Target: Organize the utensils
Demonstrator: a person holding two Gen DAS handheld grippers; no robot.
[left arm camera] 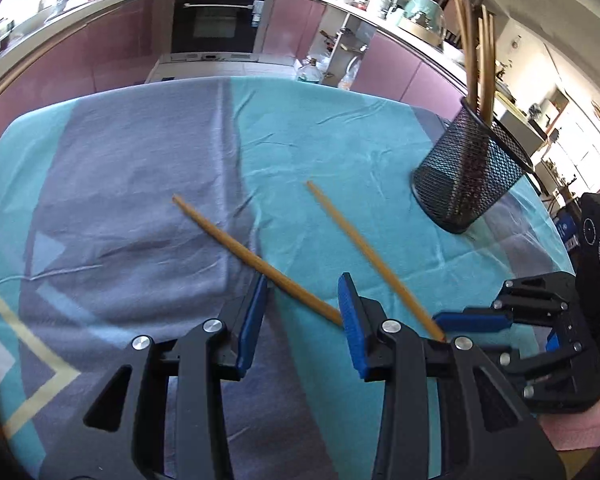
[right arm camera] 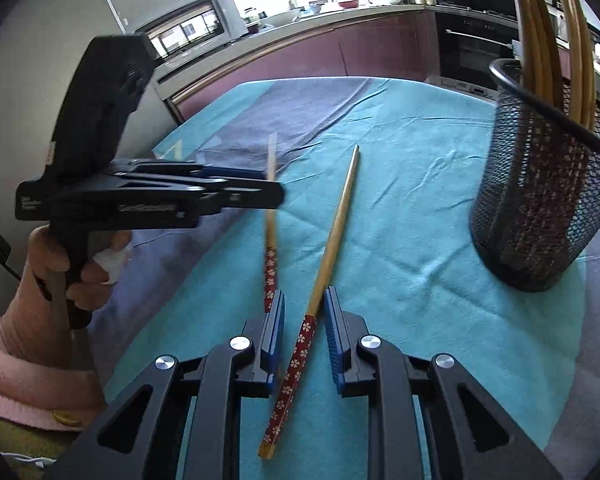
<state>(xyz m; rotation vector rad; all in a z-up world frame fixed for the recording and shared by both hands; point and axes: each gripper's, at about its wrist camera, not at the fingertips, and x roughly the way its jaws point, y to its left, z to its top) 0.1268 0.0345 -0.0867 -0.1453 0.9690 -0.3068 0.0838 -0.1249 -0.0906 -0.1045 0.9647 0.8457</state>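
Two wooden chopsticks with red flowered ends lie on the teal and grey tablecloth. The left chopstick passes between my left gripper's open jaws, untouched. The right chopstick lies between my right gripper's open blue pads, just above the cloth. The right gripper also shows in the left wrist view. A black mesh holder stands at the right with several chopsticks upright in it.
The tablecloth covers the table. Beyond its far edge are pink kitchen cabinets and an oven. The person's hand holds the left gripper at the left of the right wrist view.
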